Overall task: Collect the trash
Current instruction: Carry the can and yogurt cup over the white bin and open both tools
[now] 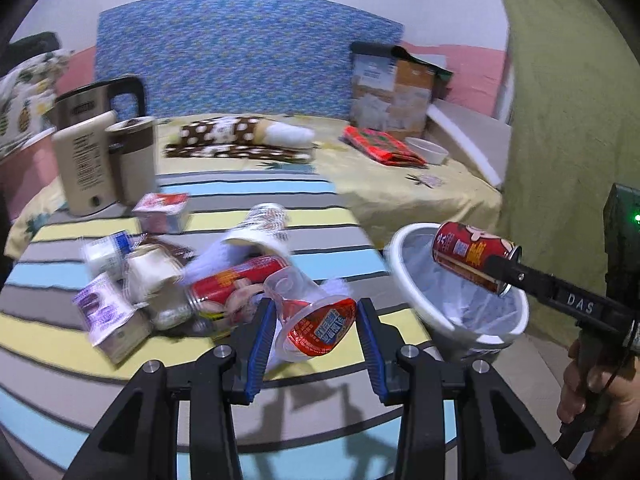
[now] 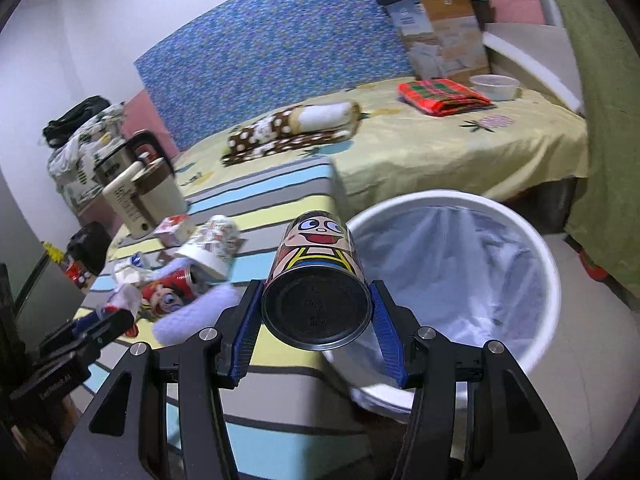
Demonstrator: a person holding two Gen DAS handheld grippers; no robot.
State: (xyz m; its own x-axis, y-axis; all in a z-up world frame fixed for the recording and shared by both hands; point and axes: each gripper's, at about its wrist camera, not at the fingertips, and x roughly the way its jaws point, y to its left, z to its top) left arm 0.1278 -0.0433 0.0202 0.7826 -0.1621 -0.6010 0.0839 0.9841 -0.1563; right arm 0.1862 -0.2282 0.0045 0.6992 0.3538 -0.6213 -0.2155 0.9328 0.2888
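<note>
My right gripper [image 2: 316, 312] is clamped on a drink can [image 2: 318, 280], pads on the round wall near its base, base end facing the wrist cam. In the left view the can hangs over the white bin [image 1: 404, 256] and its liner, so it's approx where it needs to be for a drop.

My left gripper [image 1: 316, 324] has a clear plastic cup w/ a red foil lid [image 1: 320, 330] between its blue pads. The pads look to be pressing the cup's sides, lid end toward me, just above the striped table [image 1: 100, 392].

Handling, as I judge it: the can is prob empty, so light, stiff enough but easy to dent if squeezed harder, and its smooth wall is slippery; a grip across the middle of the wall is safest. The cup is thin and flimsy (it'll buckle and pop out sideways under a hard squeeze), so best held near the stiffer rim by the lid.

More trash sits on the table behind the cup: a second can [image 1: 236, 284], a paper cup [image 1: 260, 232], small cartons [image 1: 108, 320].
</note>
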